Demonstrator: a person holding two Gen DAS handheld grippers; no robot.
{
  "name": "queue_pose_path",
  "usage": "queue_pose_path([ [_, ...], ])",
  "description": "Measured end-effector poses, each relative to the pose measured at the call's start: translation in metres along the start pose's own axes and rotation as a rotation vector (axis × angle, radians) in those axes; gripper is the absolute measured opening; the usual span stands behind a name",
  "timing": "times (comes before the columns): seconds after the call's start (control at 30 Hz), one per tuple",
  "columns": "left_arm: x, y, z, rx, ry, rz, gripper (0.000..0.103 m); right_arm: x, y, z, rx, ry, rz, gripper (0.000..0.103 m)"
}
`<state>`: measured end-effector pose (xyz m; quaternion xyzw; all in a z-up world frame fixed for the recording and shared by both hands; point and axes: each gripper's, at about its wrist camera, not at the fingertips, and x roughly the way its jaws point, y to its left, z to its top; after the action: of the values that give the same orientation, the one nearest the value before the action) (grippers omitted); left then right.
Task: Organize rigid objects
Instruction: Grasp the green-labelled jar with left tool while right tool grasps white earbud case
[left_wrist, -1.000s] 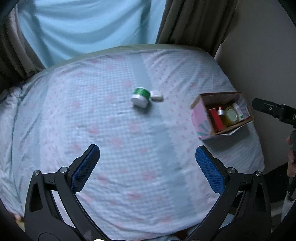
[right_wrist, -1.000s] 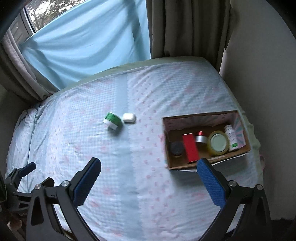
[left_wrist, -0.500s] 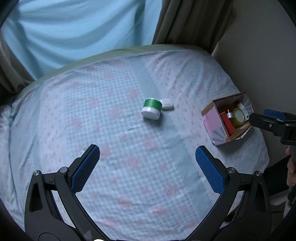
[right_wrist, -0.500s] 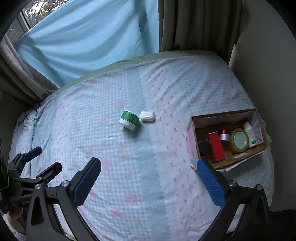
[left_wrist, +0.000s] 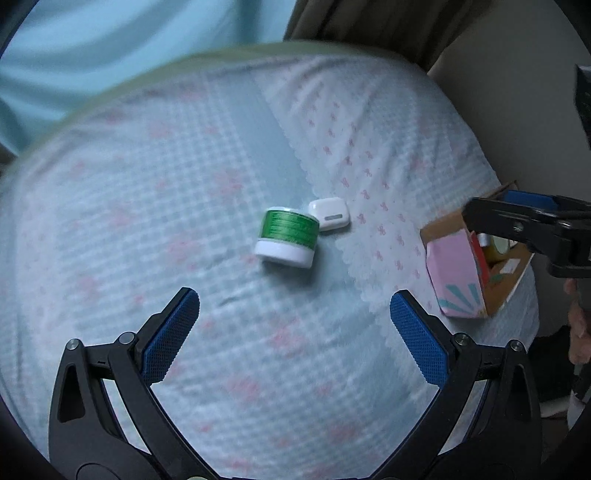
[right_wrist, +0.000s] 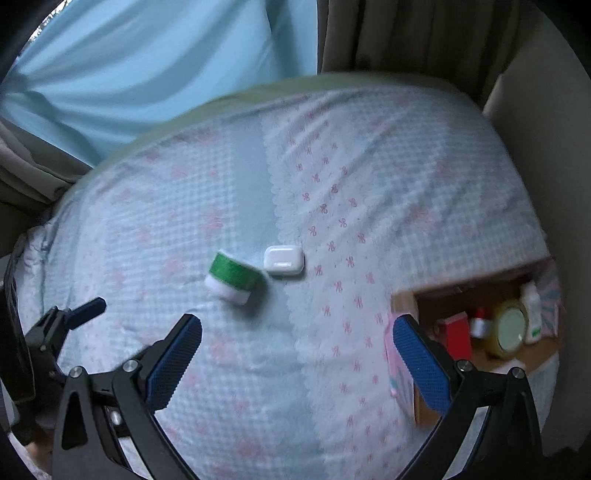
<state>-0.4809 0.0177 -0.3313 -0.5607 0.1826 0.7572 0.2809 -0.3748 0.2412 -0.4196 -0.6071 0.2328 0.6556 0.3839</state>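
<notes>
A green jar with a white lid (left_wrist: 287, 238) lies on its side on the bed, also in the right wrist view (right_wrist: 232, 277). A white earbud case (left_wrist: 329, 213) lies just right of it, touching or nearly so (right_wrist: 284, 260). A cardboard box (left_wrist: 463, 275) at the bed's right edge holds a red box (right_wrist: 456, 336), a yellow-lidded jar (right_wrist: 511, 330) and a white bottle (right_wrist: 532, 308). My left gripper (left_wrist: 293, 325) is open and empty, short of the jar. My right gripper (right_wrist: 297, 354) is open and empty, between jar and box.
The bed (left_wrist: 184, 184) has a light blue and pink patterned sheet. Blue and brown curtains (right_wrist: 166, 66) hang behind it. A wall (right_wrist: 546, 129) stands close on the right. The right gripper's fingers show in the left view (left_wrist: 517, 218), over the box.
Both grippers have moved forward and down toward the jar and earbud case, which look larger. The box has slid toward the right edge in both views. Both stay open.
</notes>
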Motion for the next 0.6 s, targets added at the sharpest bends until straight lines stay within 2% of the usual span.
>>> queue_pose_path([
  [0.17,0.066,0.004,0.022,0.019,0.070,0.002,0.103,0.075,-0.006,0.037,0.025,0.147,0.042,0.103],
  [0.3,0.100,0.008,0.029,0.037,0.104,0.022,0.103,0.130,-0.011,0.058,0.091,0.251,0.092,0.103],
  [0.33,0.109,0.010,0.031,0.035,0.113,0.022,0.103,0.140,-0.011,0.062,0.105,0.266,0.095,0.103],
  [0.43,0.126,0.015,0.034,0.020,0.122,0.014,0.102,0.168,-0.008,0.068,0.129,0.320,0.099,0.093],
  [0.6,0.147,0.021,0.037,-0.015,0.125,-0.011,0.101,0.200,-0.006,0.066,0.179,0.375,0.087,0.092],
])
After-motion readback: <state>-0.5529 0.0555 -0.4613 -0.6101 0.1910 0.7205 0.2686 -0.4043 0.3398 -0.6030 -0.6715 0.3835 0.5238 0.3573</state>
